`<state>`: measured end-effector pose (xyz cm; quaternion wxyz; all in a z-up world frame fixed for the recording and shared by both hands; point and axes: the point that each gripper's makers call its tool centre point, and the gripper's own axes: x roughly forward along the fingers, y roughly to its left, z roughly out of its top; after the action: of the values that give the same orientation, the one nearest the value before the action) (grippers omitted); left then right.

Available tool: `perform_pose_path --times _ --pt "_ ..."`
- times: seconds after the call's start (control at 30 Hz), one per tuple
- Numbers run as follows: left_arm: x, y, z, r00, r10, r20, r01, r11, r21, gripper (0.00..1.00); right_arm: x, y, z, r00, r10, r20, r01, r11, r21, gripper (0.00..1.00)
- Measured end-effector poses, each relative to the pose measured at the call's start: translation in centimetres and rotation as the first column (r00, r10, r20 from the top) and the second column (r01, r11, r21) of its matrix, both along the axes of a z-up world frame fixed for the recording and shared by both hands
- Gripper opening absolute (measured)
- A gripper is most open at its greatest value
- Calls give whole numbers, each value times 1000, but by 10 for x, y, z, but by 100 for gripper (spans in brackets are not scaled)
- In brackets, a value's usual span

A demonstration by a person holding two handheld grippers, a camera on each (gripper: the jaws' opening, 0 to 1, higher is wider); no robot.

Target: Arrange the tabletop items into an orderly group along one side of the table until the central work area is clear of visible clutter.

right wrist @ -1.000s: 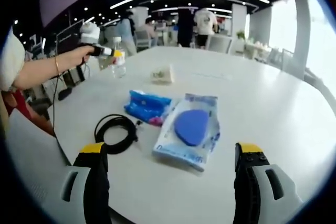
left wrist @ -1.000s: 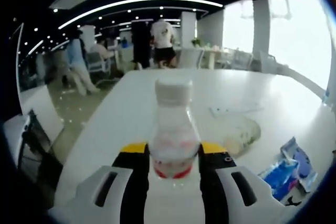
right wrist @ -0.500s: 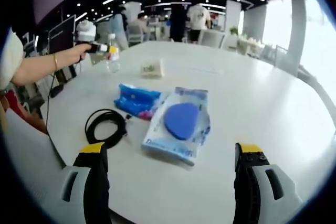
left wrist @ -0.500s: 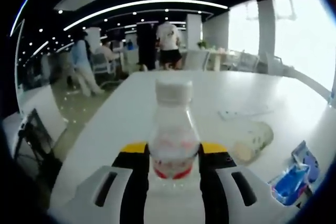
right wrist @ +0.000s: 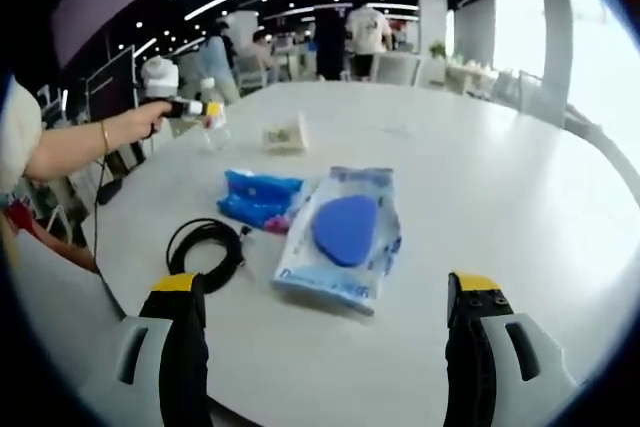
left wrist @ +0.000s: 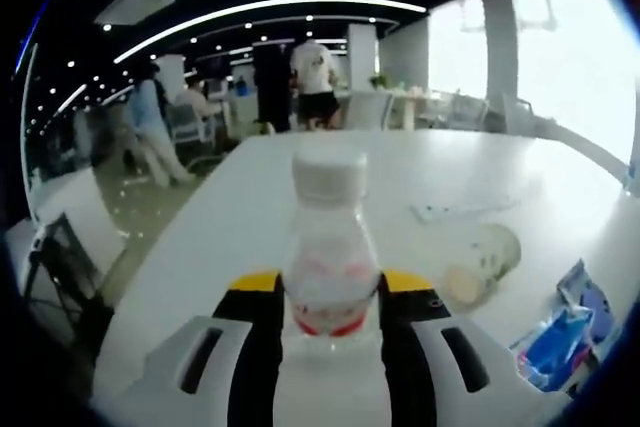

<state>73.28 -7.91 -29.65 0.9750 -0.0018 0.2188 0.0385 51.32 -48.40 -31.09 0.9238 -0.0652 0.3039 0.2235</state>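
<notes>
Bottle (left wrist: 329, 257) clamped upright between left gripper (left wrist: 330, 299) fingers; right gripper (right wrist: 325, 292) fingers held apart above tabletop (right wrist: 520, 197).

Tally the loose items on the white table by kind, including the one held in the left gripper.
Bottle: 1
Cable coil: 1
Blue packets (small, large): 2
Pale wrapped item: 1
Total: 5

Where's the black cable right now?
In the right gripper view, the cable lies coiled on the table near its left edge, just left of the blue packets and ahead of the right gripper's left jaw.
</notes>
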Motion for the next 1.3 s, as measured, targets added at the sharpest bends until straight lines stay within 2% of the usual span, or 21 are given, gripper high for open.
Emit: perform_pose_path --times 0.27,0.57,0.7,0.8,0.9,1.07,1.23,1.3 --pt "-1 -1 0 1000 13 5 -13 1000 6 35 0 -3 -2 1000 -4 -4 4 1000 -14 99" --pt "-1 0 -1 1000 23 -10 -23 1000 7 36 0 -2 -3 1000 -12 -18 12 1000 10 99" --pt "1 0 0 1000 -6 -14 6 1000 25 36 0 -3 -4 1000 -15 -20 15 1000 1 99" --pt "-2 -1 5 1000 -29 -7 29 997 70 42 0 -5 -4 1000 -17 -20 17 1000 -5 99" --pt "-4 -2 10 999 -49 -6 50 995 85 49 0 -3 -3 1000 -14 -20 14 1000 -3 99" --pt "-9 -3 13 997 -78 -5 79 995 62 59 -1 -2 -3 1000 -6 -19 6 1000 -8 99" --pt "-13 -6 25 993 -113 24 111 991 69 73 -1 -1 -2 1000 -7 -15 7 1000 -5 99" --pt "-15 -9 35 989 -136 60 132 989 71 76 -1 -1 -2 1000 -6 -14 6 1000 -5 99"
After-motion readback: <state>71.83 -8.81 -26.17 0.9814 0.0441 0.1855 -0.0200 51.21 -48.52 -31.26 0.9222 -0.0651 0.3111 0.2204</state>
